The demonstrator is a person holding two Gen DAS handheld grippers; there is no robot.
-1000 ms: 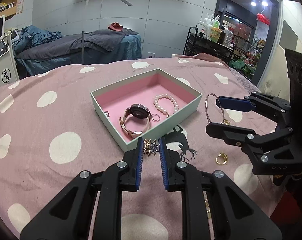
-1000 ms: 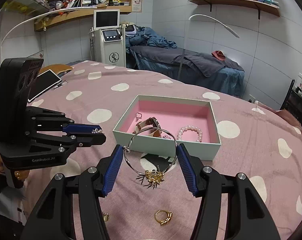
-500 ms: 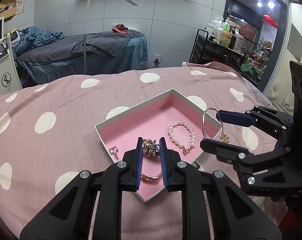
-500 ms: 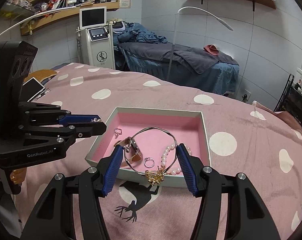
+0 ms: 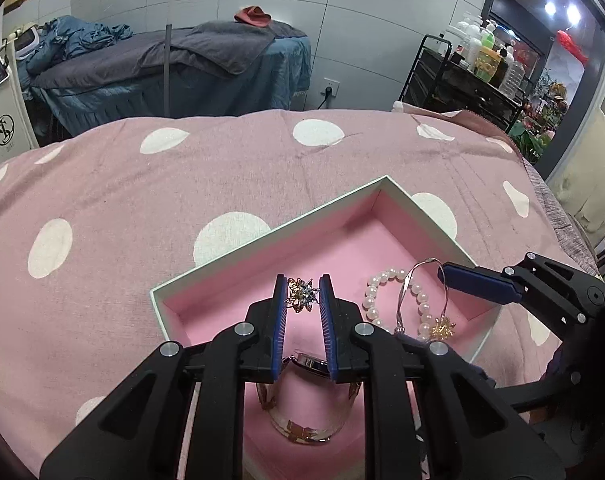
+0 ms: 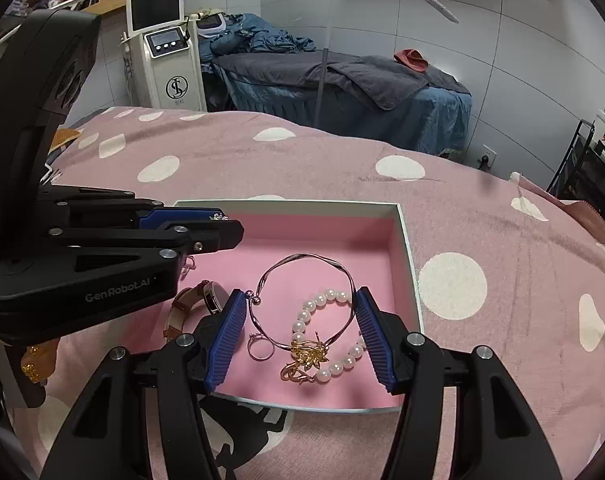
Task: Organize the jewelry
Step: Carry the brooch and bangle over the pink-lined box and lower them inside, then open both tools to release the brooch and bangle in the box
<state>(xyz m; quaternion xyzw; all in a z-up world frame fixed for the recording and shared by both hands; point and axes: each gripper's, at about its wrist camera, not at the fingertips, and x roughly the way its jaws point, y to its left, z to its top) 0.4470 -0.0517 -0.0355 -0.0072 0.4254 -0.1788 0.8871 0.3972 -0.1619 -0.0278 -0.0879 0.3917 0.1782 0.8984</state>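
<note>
Compared with half a second earlier, both tongs now stand farther in over the box (image 5: 262, 249), and the box sits lower and closer in each view. The left tongs (image 5: 303, 300) remain closed on the flower brooch (image 5: 301, 294), now above the pink lining rather than at the near wall. The right tongs (image 6: 302, 334) still hold the silver bangle (image 6: 302, 280) across their blue pads, and its gold charm (image 6: 308, 354) now hangs down among the pieces on the lining instead of at the front rim.

The surface is a bed under a pink cover with white dots (image 5: 142, 200). Ahead of both tongs stands a treatment bed with grey and blue bedding (image 6: 342, 80). A white machine with a screen (image 6: 170, 52) is ahead and to the left of the right tongs. A black trolley of bottles (image 5: 478, 68) is ahead and to the right of the left tongs.

Inside the box, a pearl bracelet (image 6: 330, 336) lies under the bangle between the right pads. A small ring (image 6: 261, 350) lies just inside the left pad. A watch (image 5: 306, 404) lies directly beneath the left tongs, partly hidden by them. In the right wrist view the body of the left tongs covers the near left part of the box.
</note>
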